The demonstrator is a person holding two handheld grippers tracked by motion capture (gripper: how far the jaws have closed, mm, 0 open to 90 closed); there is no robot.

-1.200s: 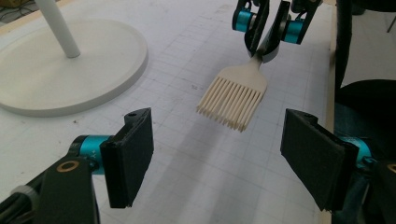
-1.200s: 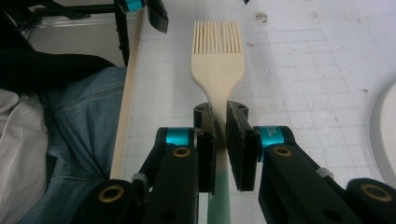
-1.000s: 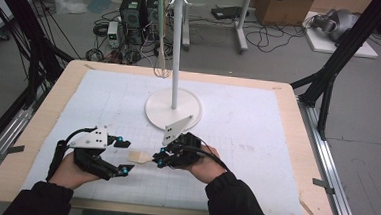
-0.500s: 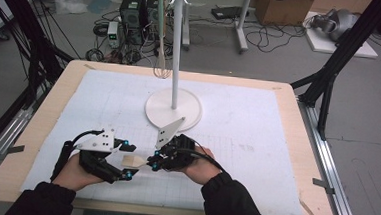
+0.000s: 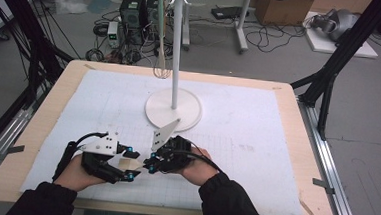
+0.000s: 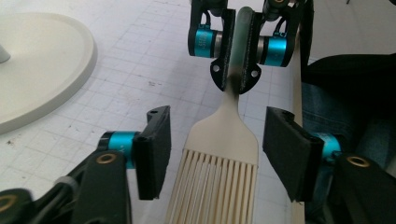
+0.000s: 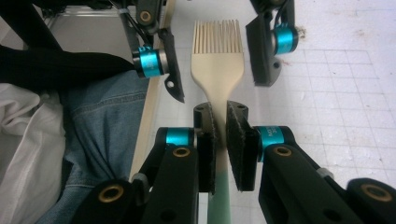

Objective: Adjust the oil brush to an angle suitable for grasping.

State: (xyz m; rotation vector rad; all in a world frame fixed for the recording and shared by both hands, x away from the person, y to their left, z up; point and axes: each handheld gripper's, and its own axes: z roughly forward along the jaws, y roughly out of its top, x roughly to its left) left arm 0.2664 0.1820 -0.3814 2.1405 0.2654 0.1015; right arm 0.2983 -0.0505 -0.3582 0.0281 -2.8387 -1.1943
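Observation:
A brush with a cream slotted head (image 6: 219,154) and a pale green handle (image 7: 219,196) is held level just above the white mat. My right gripper (image 7: 220,135) is shut on the handle close behind the head; it faces the camera in the left gripper view (image 6: 238,51). My left gripper (image 6: 223,144) straddles the brush head (image 7: 218,51). Its jaws have just been closing, and a gap still shows between each pad (image 6: 156,149) and the head. In the high view the left gripper (image 5: 131,163) and the right gripper (image 5: 150,164) meet tip to tip at the brush (image 5: 125,156) near the table's front.
A white stand with a round base (image 5: 173,109) rises from the middle of the mat, and a whisk (image 5: 161,60) hangs from its top. The table's front edge (image 7: 152,107) runs close beside the grippers, with the person's lap beyond it.
The left gripper's jaws have narrowed around the brush head. Both hands have stayed almost where they were, and the right gripper keeps its hold on the handle.

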